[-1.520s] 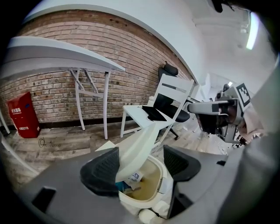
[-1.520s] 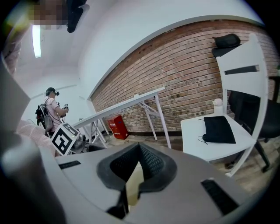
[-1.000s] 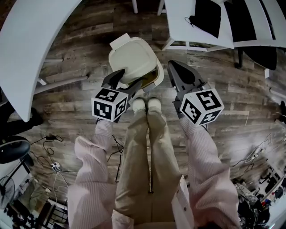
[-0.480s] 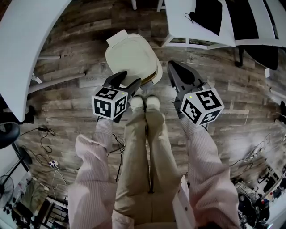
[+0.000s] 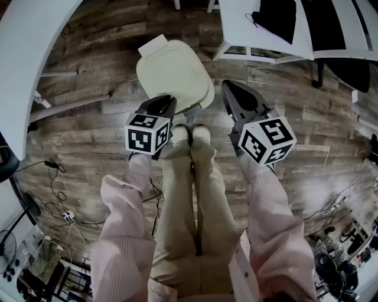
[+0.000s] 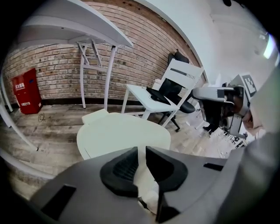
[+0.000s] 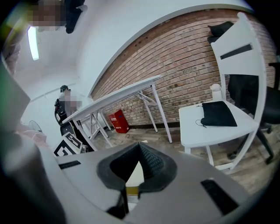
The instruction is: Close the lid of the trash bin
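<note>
Nearest in the head view are the person's trousers and two pale shoes (image 5: pixel 192 135), toes just short of the trash bin (image 5: pixel 201 105).

The left gripper (image 5: pixel 167 101) sits left of the shoes, tips at the near-left edge of the lid (image 5: pixel 174 74). Whether they touch it cannot be told. In the left gripper view the left gripper (image 6: pixel 140 151) has its jaws closing, with only a thin slit left. Nothing is pinched in it and the cream lid (image 6: pixel 122 133) shows through the slit.

The right gripper (image 5: pixel 228 84) is off the bin's right side, apart from the lid, over bare floor (image 5: pixel 118 141). In the right gripper view the right gripper (image 7: pixel 139 145) has its tips meeting, with nothing in its hold.

The lid lies flat over the bin, hinge tab at the far-left edge, rim line even all round.

There is open wood floor left and right of the bin. Cables (image 5: pixel 59 177) lie on the floor well to the near left.

Further out, a curved white table (image 5: pixel 29 53) edges the left side. A white table (image 5: pixel 260 41) with a black bag (image 5: pixel 276 17) stands beyond the right gripper, its legs near the bin's far-right side.

Farthest off are a brick wall (image 6: pixel 57 74), a red box (image 6: pixel 26 89) against it, and a chair (image 6: pixel 177 83).
</note>
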Tool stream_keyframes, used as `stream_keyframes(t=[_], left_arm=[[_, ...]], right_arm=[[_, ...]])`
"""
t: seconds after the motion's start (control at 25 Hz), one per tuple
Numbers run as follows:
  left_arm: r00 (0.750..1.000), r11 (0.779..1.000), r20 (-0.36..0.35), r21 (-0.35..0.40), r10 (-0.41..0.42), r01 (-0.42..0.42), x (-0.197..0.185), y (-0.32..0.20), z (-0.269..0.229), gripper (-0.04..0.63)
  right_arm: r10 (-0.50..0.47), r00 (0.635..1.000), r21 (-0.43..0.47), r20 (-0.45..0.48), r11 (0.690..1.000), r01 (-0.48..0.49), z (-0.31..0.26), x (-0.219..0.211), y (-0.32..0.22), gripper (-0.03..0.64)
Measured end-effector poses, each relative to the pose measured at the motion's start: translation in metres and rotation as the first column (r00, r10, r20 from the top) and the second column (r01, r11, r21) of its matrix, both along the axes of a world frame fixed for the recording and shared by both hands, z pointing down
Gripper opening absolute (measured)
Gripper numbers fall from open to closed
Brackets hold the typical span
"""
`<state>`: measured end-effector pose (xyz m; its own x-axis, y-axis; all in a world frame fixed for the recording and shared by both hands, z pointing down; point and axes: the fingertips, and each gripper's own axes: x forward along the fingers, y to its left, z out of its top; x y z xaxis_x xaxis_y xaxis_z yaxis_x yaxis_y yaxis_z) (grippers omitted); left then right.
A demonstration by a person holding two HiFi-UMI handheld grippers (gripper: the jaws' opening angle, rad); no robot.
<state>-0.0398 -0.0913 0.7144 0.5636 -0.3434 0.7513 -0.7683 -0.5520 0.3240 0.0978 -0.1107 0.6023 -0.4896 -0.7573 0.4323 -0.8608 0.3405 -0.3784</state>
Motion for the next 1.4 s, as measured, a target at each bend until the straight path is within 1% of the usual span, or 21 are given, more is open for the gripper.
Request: stream_keyframes(t=[0.24, 0.56, 0.84, 1.12, 1.28, 1.4], left_arm=[[0.998, 1.0, 0.055, 0.001, 0.017, -0.017, -0.001, 0.004, 0.022, -0.006], [0.993, 0.997, 0.094, -0.036, 0.075, -0.072, 0.002, 0.01, 0.047, -0.008], [0.982, 0.989, 0.124, -0.068, 0.141, -0.133, 0.004, 0.012, 0.06, -0.008], [0.973, 0.984, 0.157, -0.088, 0.169, -0.157, 0.005, 0.012, 0.067, -0.008], [0.96, 0.977, 0.19, -0.096, 0.204, -0.189, 0.005, 0.013, 0.069, -0.008], [0.959, 0.976, 0.191, -0.1, 0.207, -0.191, 0.006, 0.014, 0.072, -0.008]], right_arm=[[0.004, 1.0, -0.006, 0.01, 1.0, -0.004, 0.017, 0.001, 0.005, 0.003], [0.018, 1.0, -0.015, 0.016, 1.0, -0.017, 0.038, 0.005, 0.006, 0.003], [0.029, 0.999, -0.004, 0.021, 1.0, -0.029, 0.043, 0.007, 0.003, 0.003], [0.041, 0.999, -0.007, 0.025, 0.999, -0.041, 0.048, 0.01, 0.0, 0.003], [0.049, 0.998, -0.005, 0.028, 0.999, -0.049, 0.047, 0.011, -0.002, 0.003], [0.055, 0.998, -0.007, 0.03, 0.998, -0.054, 0.047, 0.013, -0.001, 0.003]])
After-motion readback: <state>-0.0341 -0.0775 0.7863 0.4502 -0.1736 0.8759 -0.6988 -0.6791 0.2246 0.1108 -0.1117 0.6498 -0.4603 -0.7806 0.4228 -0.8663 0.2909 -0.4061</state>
